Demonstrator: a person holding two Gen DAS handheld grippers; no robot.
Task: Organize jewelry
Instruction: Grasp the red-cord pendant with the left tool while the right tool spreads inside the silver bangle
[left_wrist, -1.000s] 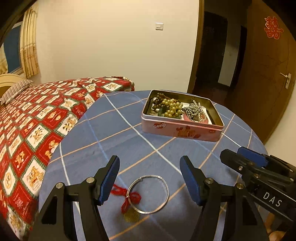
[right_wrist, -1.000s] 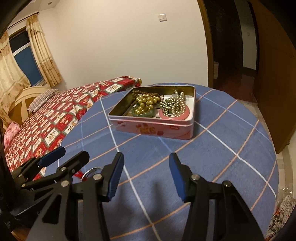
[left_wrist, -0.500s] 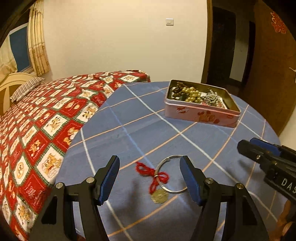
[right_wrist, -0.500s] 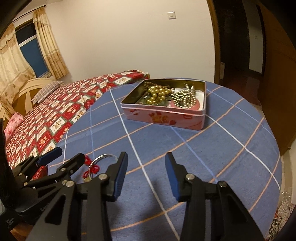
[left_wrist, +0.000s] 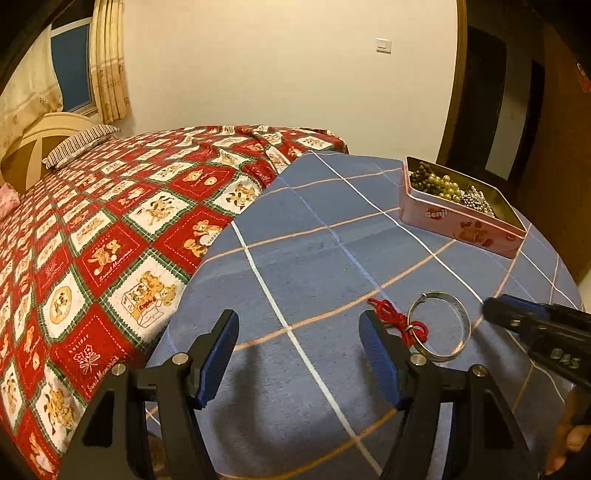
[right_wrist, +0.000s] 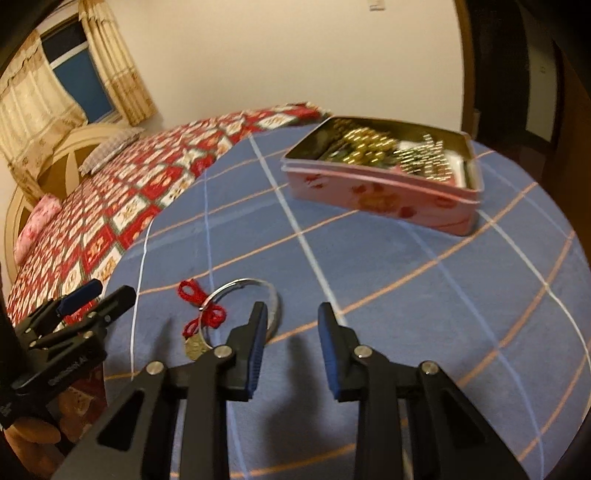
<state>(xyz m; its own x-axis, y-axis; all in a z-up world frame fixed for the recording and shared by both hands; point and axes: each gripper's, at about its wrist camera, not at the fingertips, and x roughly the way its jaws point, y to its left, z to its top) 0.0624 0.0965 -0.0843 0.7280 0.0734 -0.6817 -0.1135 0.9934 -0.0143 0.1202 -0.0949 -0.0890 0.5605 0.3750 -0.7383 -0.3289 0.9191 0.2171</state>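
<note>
A round table covered in a blue cloth (left_wrist: 314, 258) with white and orange grid lines stands beside a bed spread with a red-and-white patchwork quilt (left_wrist: 110, 229). On the cloth lies a thin silver metal bangle (right_wrist: 251, 295) with a knotted red cord (right_wrist: 201, 304) tied to its rim and a small gold coin-shaped charm (right_wrist: 195, 347) hanging off the cord. It rests flat on the near part of the table, well apart from the pink rectangular tin box (right_wrist: 384, 192) that sits open toward the far side. Inside the tin there are gold-green beads (left_wrist: 439, 182) and a heap of small silver beads (left_wrist: 476, 199), though the right wrist view is too blurred to tell the pieces apart.

The left gripper (left_wrist: 299, 350) hovers over bare cloth with its blue-padded fingers spread wide and nothing between them — the bangle lies just to the right of its right finger, partly hidden behind that finger. The right gripper (right_wrist: 290, 339) hangs low over the table with its jaws closing; no object sits between the pads, and the bangle lies just left of its left finger (right_wrist: 256, 339), whose tip overlaps the ring's edge in this view. Whether that finger touches the ring cannot be told. Each gripper shows at the edge of the other's camera, with part of a person's hand (right_wrist: 29, 443) behind the left one.
</note>
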